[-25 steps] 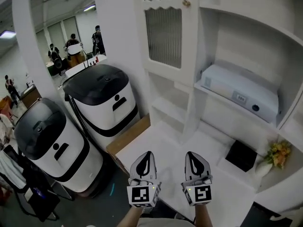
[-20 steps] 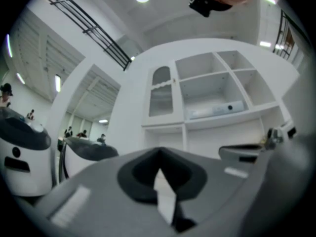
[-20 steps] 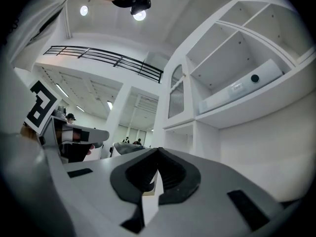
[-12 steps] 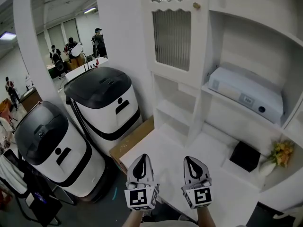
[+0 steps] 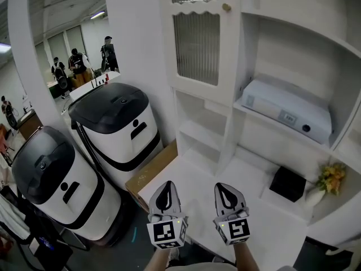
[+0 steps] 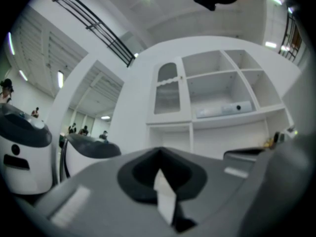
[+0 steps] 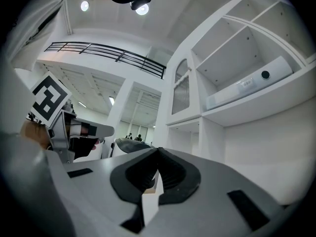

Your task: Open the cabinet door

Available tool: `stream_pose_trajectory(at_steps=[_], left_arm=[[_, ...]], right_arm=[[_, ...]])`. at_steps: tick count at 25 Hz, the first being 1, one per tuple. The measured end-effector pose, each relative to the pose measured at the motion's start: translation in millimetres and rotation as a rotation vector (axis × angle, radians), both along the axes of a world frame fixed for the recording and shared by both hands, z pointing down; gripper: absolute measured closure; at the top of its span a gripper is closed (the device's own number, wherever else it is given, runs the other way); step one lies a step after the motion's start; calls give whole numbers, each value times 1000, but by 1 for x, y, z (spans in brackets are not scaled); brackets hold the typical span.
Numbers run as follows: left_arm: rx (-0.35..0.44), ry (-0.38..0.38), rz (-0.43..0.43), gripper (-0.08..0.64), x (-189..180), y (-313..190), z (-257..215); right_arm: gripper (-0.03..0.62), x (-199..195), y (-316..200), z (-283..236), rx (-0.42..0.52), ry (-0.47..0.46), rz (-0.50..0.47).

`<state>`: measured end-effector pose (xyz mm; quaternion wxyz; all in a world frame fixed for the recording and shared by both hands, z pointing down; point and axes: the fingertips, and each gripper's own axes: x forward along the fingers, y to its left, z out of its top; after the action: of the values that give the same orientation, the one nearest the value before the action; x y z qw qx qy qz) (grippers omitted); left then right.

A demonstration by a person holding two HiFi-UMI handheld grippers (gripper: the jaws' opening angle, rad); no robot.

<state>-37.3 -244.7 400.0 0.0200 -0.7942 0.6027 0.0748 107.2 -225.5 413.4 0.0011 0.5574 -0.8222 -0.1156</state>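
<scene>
Cabinet door: white frame with ribbed glass, in the upper left bay of the white shelf unit, above two small open cubbies. It sits flush with the frame, so it is closed. A small brass knob sits on its right stile, beside the open bay. Nothing touches the door or the knob.

Right of the door, an open shelf carries a flat white device with a lens-like spot on its front face. Below that, on the white worktop, are a black box and a small vase of orange flowers.

Left tongs: the jaws meet at the tips with nothing between them, and the left gripper view confirms this. Right tongs: also closed and empty, as seen in the right gripper view. Both are held side by side low over the near edge of the worktop, pointing toward the shelf unit and well apart from the door.

Left of the unit stand two white machines with black lids, and there are people in the far background.

Progress: judged not started. The whole job is left: raise one set of tongs to the knob, open and close the jaws on it, then swing the door out. The knob is small and high, so a slipped grip looks the likeliest fault
</scene>
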Motion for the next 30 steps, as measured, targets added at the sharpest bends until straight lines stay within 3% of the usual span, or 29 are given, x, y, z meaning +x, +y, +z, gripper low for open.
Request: stream_pose_trajectory(at_steps=[9,15,18,24,30], left_arm=[[7,-5,40,555,12,-16,-2],[25,-26,82,554,18,-41,-23],[60,-38,98,554,20,-54,-43],[159,-50,109,554,12,-78,-99],[220,-44,146,554,16,-91,-127]], right_arm=[[592,4,-16,-9,14,-6,23],[594,-11,-40,-30,-12,-57,-74],[535,-20,-51,-71,63,-29,-104],[526,-25,-71,-190,311,41,-77],[506,-18,-97,-296,498,236,45]])
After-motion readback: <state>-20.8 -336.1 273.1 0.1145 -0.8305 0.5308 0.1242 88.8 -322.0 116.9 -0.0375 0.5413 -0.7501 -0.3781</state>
